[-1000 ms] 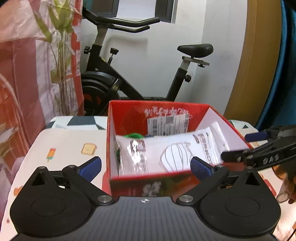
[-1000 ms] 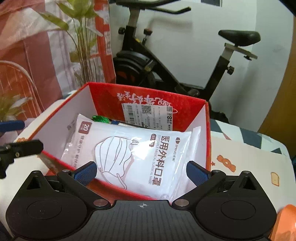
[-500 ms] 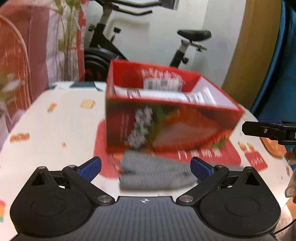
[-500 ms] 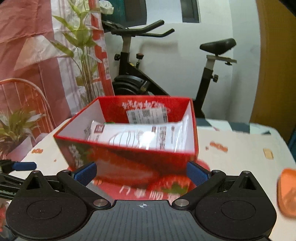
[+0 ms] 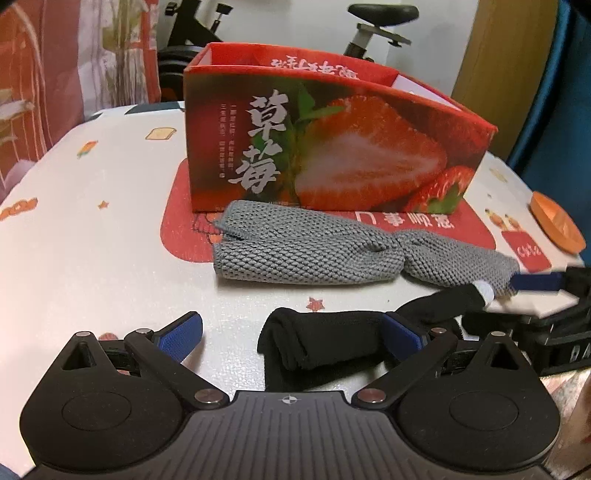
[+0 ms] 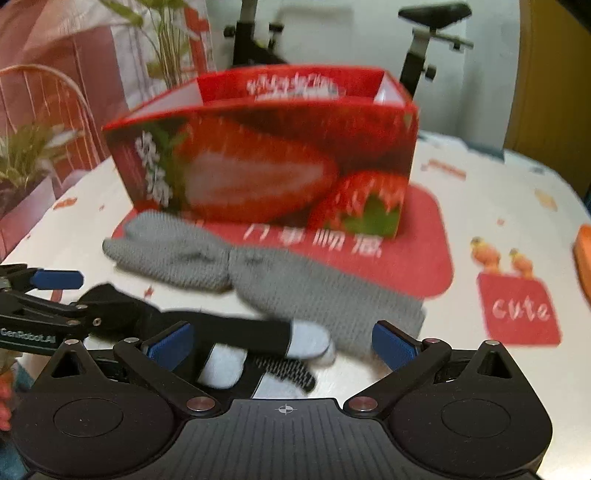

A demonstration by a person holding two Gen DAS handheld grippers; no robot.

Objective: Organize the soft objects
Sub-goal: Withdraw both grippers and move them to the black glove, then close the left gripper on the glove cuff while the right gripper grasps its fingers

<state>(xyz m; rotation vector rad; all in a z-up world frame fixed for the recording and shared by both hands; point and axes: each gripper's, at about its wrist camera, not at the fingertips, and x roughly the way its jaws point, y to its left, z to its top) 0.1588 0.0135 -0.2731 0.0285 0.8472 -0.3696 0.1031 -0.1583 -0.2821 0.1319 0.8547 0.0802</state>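
Both grippers, left gripper (image 5: 291, 332) and right gripper (image 6: 281, 341), hang wide open, empty, over the black sock (image 5: 325, 349), ready to box it.

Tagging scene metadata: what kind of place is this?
Most likely a room at home: an exercise bike behind a table with a cartoon-print cloth, a potted plant, and a reused strawberry box.

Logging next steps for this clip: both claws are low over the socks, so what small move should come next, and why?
Probably close the left claw on the black sock. Its fingers stand open with the folded end between them, the right claw is open over the toe end, and the box is just behind.
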